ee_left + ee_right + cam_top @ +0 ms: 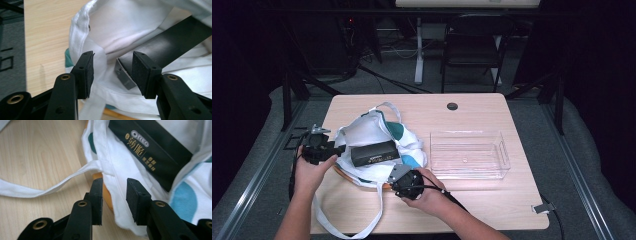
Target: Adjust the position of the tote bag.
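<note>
Nearest the camera, the person's two forearms enter over the near edge of the tabletop [492,112]. The right hand [432,192] carries the right gripper [404,181], which sits at the near rim of a white cloth bag [372,135] with teal and blue spots. In the right gripper view the jaws stand narrowly apart with the bag's white hem [113,176] running up between them; the pads do not press it. A long white strap [374,215] trails from the bag toward the near edge.

The left hand [312,172] holds the left gripper [329,149] at the bag's left side, near the left edge of the tabletop. Its jaws are wide open in the left gripper view: a fold of white cloth [100,67] lies against the left pad, and the end of the black box [170,42] lies just beside the right pad. Neither jaw closes on anything.

The black box [374,152], with gold lettering on its side, lies in the bag's mouth, roughly at the middle of the tabletop's left half.

A clear plastic bin [469,155] stands just right of the bag, toward the right half of the tabletop, apart from both grippers. An orange rim [106,192] shows under the bag's near edge.
</note>
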A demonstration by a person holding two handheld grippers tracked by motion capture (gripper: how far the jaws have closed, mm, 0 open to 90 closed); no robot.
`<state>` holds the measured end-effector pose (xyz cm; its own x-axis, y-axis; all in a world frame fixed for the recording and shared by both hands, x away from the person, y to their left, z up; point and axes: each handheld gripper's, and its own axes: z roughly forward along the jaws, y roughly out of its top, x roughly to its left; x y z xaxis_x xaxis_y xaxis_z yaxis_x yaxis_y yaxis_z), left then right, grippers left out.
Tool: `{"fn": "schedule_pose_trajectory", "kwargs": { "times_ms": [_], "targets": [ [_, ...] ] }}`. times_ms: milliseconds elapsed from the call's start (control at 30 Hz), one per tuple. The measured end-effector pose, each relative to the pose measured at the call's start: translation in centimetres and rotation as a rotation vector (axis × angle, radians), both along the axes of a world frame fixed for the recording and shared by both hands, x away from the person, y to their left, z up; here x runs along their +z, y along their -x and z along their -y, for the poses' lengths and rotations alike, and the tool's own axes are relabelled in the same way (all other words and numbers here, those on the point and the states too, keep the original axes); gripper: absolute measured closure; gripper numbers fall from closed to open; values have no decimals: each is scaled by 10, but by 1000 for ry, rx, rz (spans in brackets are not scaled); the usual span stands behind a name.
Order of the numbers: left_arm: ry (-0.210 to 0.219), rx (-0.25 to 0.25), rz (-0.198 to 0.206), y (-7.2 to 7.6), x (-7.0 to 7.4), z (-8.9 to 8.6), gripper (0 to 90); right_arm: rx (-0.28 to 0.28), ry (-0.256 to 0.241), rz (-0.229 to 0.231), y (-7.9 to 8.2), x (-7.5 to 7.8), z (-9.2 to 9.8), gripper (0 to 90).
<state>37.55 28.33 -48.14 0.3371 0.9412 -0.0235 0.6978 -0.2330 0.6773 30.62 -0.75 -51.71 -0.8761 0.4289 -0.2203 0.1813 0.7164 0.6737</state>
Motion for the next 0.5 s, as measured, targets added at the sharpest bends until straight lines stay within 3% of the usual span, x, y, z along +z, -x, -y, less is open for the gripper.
{"fn": "schedule_pose_trajectory", "kwargs": {
  "times_ms": [100, 267, 400, 500],
  "targets": [
    [-42, -17, -9, 3, -4, 3, 529, -21, -28, -22, -4, 8, 4, 665],
    [-45, -51, -30, 9, -7, 7, 544, -44, -35, -45, -12, 20, 7, 665],
    [-73, -98, -55, 15, -7, 11, 545, -65, -35, -51, -16, 27, 9, 661],
    [-84, -106, -46, 19, -9, 15, 539, -71, -42, -47, -16, 29, 9, 659]
  ]
}}
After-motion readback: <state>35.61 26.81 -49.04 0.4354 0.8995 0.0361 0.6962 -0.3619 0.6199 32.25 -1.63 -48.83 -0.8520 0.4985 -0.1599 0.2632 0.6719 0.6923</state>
